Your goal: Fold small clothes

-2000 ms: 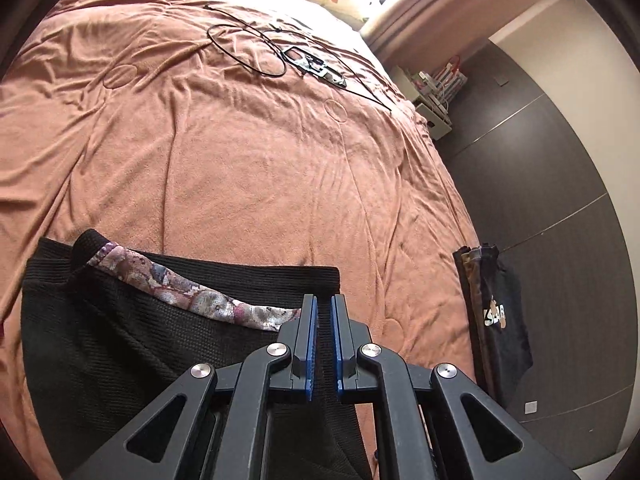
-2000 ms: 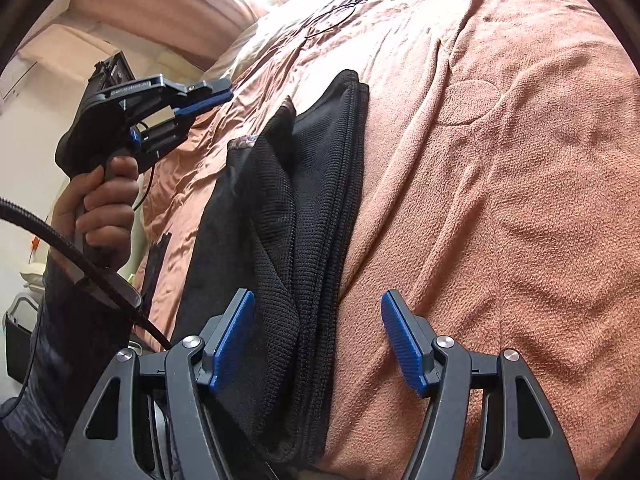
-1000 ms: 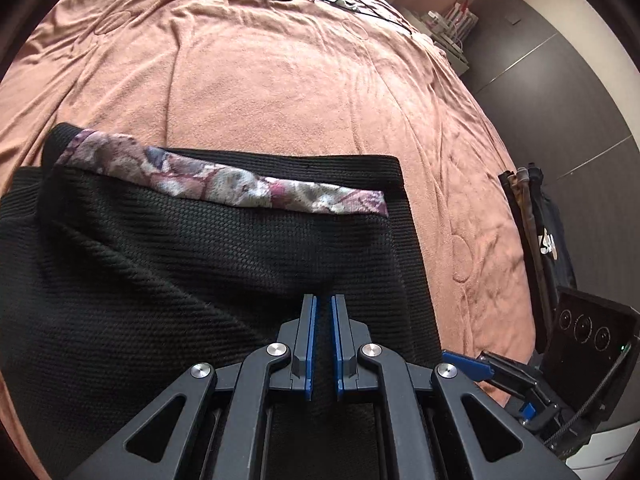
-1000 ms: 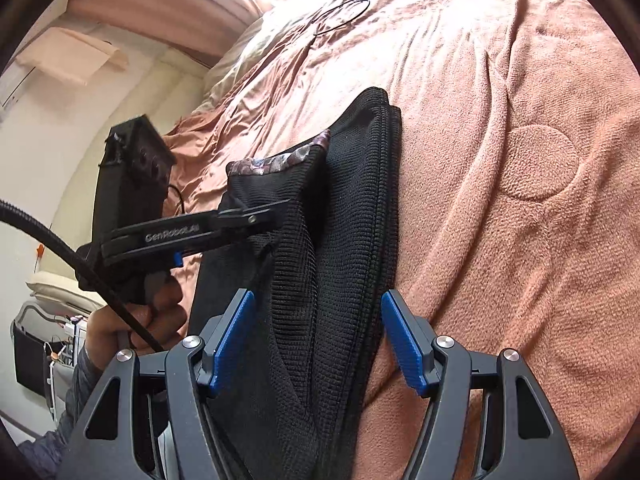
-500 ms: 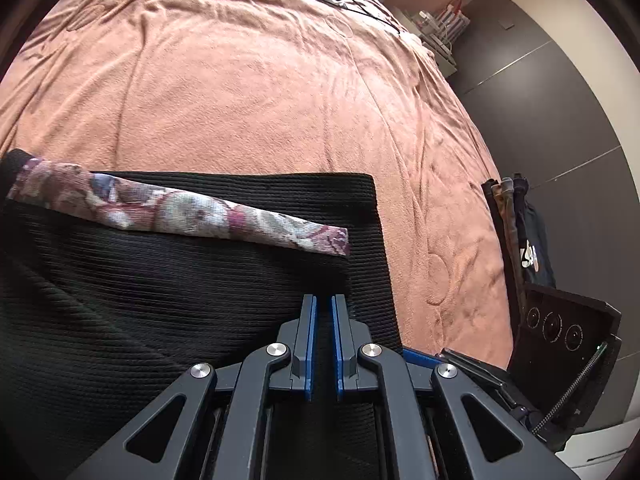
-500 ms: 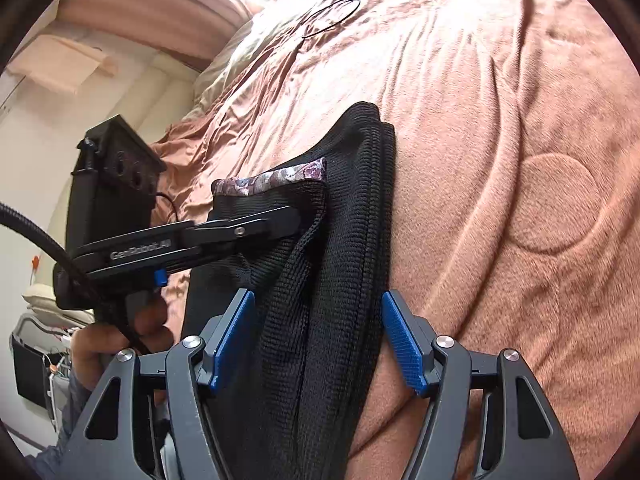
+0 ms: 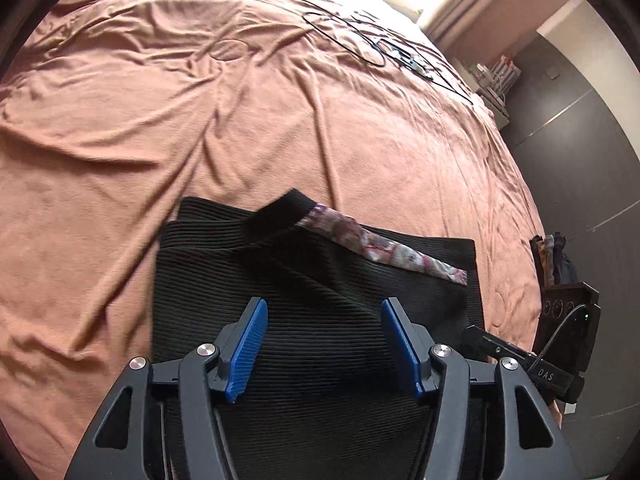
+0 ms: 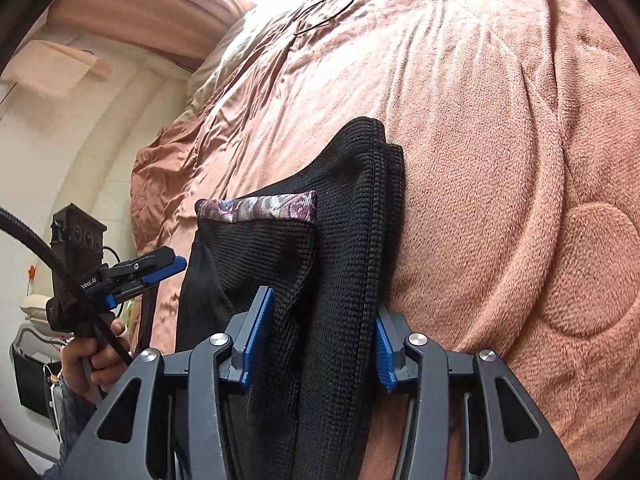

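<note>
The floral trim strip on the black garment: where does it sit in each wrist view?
Left wrist: floral trim strip runs diagonally right of centre, above the left tool.
Right wrist: it lies level, left of centre, above the right tool.
Shared landmark: the black cable loop far up the bedspread.

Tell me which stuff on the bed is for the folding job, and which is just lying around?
For the job:
- black ribbed knit garment with a flowery patterned band
- left gripper, jaws opening, clear of the cloth
- right gripper, jaws closing around the garment's folded edge

Just lying about:
- thin black looped cables
- brown fleece bedspread
- dark bags on the floor
</note>
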`<state>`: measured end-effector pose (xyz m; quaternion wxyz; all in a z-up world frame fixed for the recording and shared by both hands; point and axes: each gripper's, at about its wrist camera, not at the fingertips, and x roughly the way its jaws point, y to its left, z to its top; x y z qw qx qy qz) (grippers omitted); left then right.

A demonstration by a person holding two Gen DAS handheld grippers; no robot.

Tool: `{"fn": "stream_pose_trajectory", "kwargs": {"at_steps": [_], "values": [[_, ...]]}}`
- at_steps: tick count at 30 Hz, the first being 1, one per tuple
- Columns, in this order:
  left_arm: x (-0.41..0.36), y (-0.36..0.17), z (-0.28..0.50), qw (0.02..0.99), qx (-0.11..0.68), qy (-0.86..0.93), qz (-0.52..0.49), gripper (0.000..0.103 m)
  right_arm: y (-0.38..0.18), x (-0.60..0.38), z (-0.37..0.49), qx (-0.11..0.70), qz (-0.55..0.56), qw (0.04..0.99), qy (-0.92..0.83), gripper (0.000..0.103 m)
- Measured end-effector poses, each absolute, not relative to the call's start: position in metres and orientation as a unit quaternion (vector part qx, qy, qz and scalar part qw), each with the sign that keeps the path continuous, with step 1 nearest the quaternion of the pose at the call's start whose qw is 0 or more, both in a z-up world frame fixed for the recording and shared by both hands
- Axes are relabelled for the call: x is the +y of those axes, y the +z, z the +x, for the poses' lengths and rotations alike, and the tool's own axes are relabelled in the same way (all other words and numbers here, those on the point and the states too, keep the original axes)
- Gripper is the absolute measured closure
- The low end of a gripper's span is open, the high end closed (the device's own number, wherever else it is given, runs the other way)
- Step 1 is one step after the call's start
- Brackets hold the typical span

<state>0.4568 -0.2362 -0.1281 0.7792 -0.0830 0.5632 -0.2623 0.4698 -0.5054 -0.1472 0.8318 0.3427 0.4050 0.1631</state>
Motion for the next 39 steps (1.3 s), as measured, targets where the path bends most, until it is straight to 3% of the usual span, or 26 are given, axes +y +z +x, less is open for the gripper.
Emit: {"fn": "stream_pose_trajectory", "kwargs": {"at_steps": [5,9,12,16,20,23,31,33,39], "values": [[-0.199,-0.134,0.469,0.785,0.564,-0.235,-0.099,0.042,-0.147,-0.504,0.485,0.403,0.34,0.834,0.164,0.067],[-0.178,-0.142,0.477,0.786,0.565,-0.222,-0.115,0.042,-0.148,-0.498,0.493,0.408,0.326,0.837,0.163,0.088],[-0.17,-0.15,0.482,0.786,0.566,-0.218,-0.124,0.042,-0.143,-0.497,0.491,0.404,0.319,0.841,0.164,0.093],[-0.165,-0.164,0.49,0.779,0.571,-0.218,-0.139,0.042,-0.143,-0.5,0.485,0.4,0.329,0.84,0.164,0.093],[-0.166,-0.177,0.497,0.77,0.575,-0.23,-0.155,0.052,-0.15,-0.508,0.486,0.406,0.359,0.822,0.177,0.089],[-0.167,-0.181,0.504,0.766,0.57,-0.241,-0.171,0.054,-0.155,-0.514,0.491,0.413,0.374,0.811,0.177,0.085],[-0.172,-0.189,0.515,0.758,0.566,-0.261,-0.193,0.066,-0.161,-0.512,0.507,0.42,0.377,0.804,0.186,0.085],[-0.174,-0.19,0.516,0.758,0.567,-0.265,-0.187,0.079,-0.16,-0.511,0.508,0.42,0.368,0.808,0.186,0.085],[-0.177,-0.179,0.509,0.775,0.553,-0.253,-0.171,0.093,-0.137,-0.496,0.497,0.396,0.319,0.843,0.177,0.092]]}}
